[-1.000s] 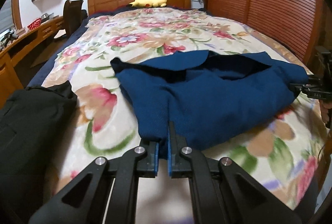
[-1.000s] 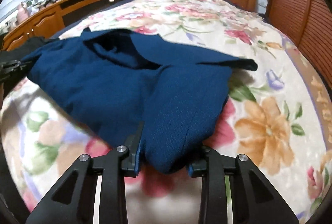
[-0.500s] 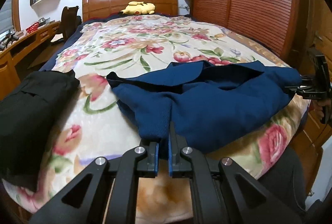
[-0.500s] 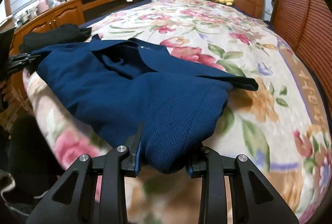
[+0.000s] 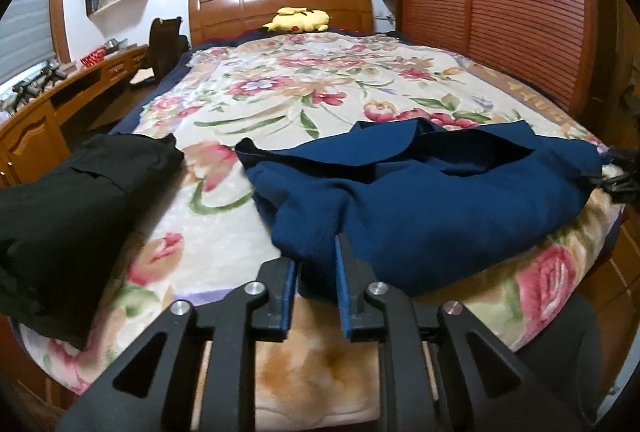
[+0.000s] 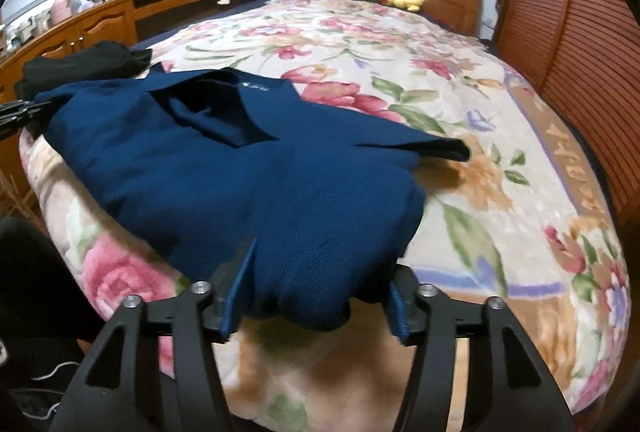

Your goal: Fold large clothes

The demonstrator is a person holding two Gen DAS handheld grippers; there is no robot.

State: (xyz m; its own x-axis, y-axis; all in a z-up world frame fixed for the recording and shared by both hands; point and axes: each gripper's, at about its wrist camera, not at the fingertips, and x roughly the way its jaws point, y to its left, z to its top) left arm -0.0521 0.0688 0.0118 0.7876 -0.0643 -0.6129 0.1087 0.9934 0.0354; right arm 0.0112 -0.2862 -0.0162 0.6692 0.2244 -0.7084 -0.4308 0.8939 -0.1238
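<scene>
A navy blue garment [image 5: 420, 199] lies folded near the foot edge of a bed with a floral blanket [image 5: 320, 91]; it also shows in the right wrist view [image 6: 240, 167]. My left gripper [image 5: 316, 284] is open, its blue pads a little apart with the garment's near edge between them. My right gripper [image 6: 312, 296] is open wide, its pads on either side of a thick fold of the garment. The right gripper shows at the far right of the left wrist view [image 5: 620, 179]; the left gripper shows at the far left of the right wrist view [image 6: 20, 111].
A folded black garment [image 5: 68, 216] lies on the bed's left corner. A yellow plush toy [image 5: 298, 19] sits by the wooden headboard [image 5: 280, 1]. A wooden desk [image 6: 100, 19] runs along the left, a slatted wardrobe [image 5: 500, 3] along the right.
Both grippers have pulled the garment back toward the foot edge of the bed. The left gripper's jaws, pinched on the cloth before, have now opened. The right jaws have widened.
</scene>
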